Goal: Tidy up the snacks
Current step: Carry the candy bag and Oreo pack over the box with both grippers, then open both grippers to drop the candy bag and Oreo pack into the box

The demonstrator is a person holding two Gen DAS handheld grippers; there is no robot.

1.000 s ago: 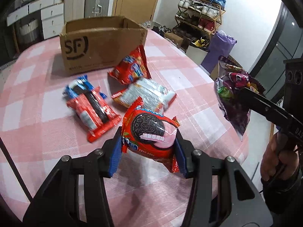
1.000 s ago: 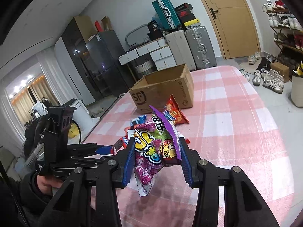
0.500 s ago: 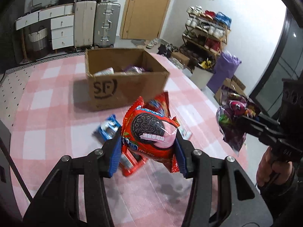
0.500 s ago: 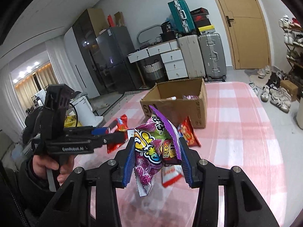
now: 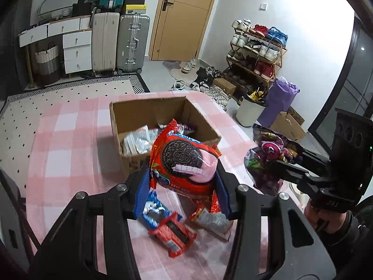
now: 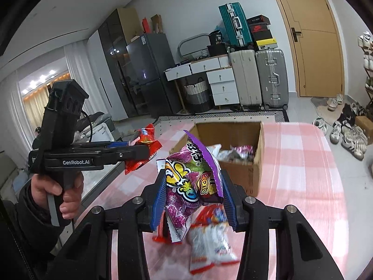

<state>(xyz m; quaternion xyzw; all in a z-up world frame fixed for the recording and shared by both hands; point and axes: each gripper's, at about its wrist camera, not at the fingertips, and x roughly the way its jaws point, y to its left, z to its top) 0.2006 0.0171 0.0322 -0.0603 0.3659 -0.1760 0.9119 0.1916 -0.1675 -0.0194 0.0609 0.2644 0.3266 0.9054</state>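
While my left gripper [image 5: 182, 182] is pinching the red Oreo pack [image 5: 184, 163] above the snacks lying on the pink checked table [image 5: 70, 140], the open cardboard box [image 5: 163, 126] is sitting just beyond, and my right gripper [image 6: 194, 198] is clamping the purple candy bag [image 6: 191, 177] alongside.

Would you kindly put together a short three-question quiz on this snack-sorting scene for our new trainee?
1. True or false: the cardboard box already has packets inside it.
2. Which packet do the left tongs grip? A. red Oreo pack B. purple candy bag C. blue-and-red biscuit pack
3. Fill in: the right tongs hold a ___ candy bag.

Key: 1 true; 2 A; 3 purple.
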